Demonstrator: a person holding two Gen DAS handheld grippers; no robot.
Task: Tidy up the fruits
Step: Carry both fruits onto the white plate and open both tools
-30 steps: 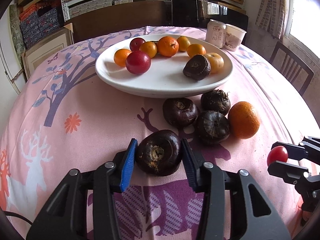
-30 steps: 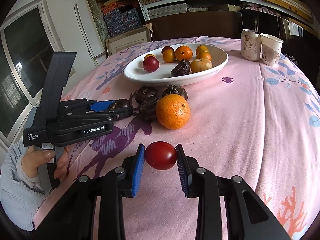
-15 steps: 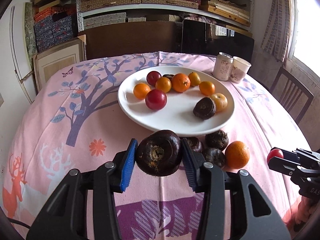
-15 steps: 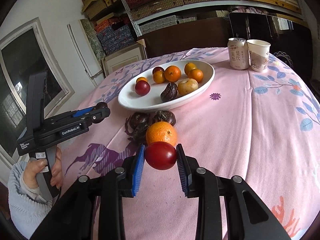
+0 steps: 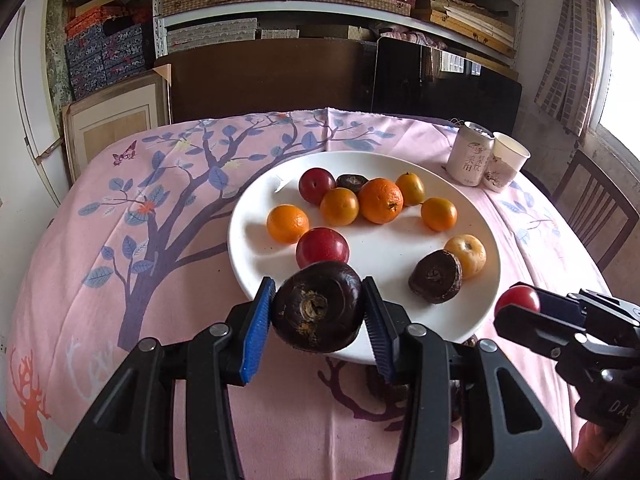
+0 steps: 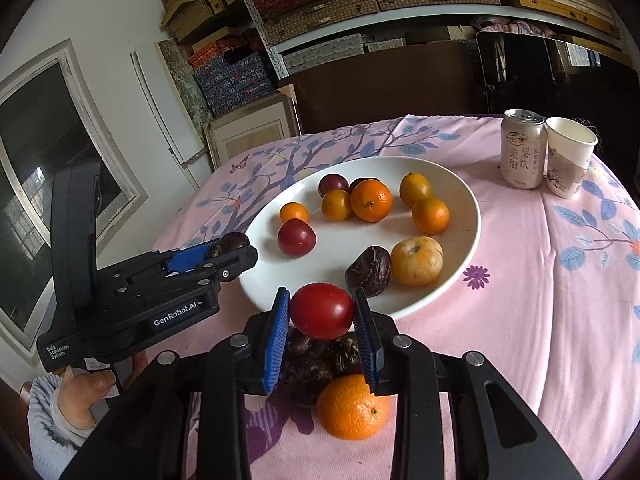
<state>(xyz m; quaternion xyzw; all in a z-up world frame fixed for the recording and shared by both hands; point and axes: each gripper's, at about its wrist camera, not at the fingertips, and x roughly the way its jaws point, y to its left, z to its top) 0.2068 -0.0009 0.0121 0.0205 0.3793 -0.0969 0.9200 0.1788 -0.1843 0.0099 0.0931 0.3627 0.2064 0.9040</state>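
Note:
My left gripper (image 5: pixel 318 314) is shut on a dark brown water chestnut (image 5: pixel 318 310) and holds it in the air at the near rim of the white plate (image 5: pixel 248 256). My right gripper (image 6: pixel 321 314) is shut on a red plum (image 6: pixel 322 311), also raised at the plate's near rim (image 6: pixel 468 248). The plate holds several oranges, two red plums (image 5: pixel 322 246) and dark water chestnuts (image 5: pixel 436 276). Each gripper shows in the other's view: the right one (image 5: pixel 520 304), the left one (image 6: pixel 228 248).
On the pink cloth below my right gripper lie an orange (image 6: pixel 352 408) and dark water chestnuts (image 6: pixel 308 372). A drink can (image 6: pixel 522 148) and a paper cup (image 6: pixel 568 162) stand at the table's far right. A wooden chair (image 5: pixel 596 208) stands to the right.
Both grippers have risen off the cloth with their fruit and moved forward to the plate's near rim. The loose fruit on the cloth has dropped below them.

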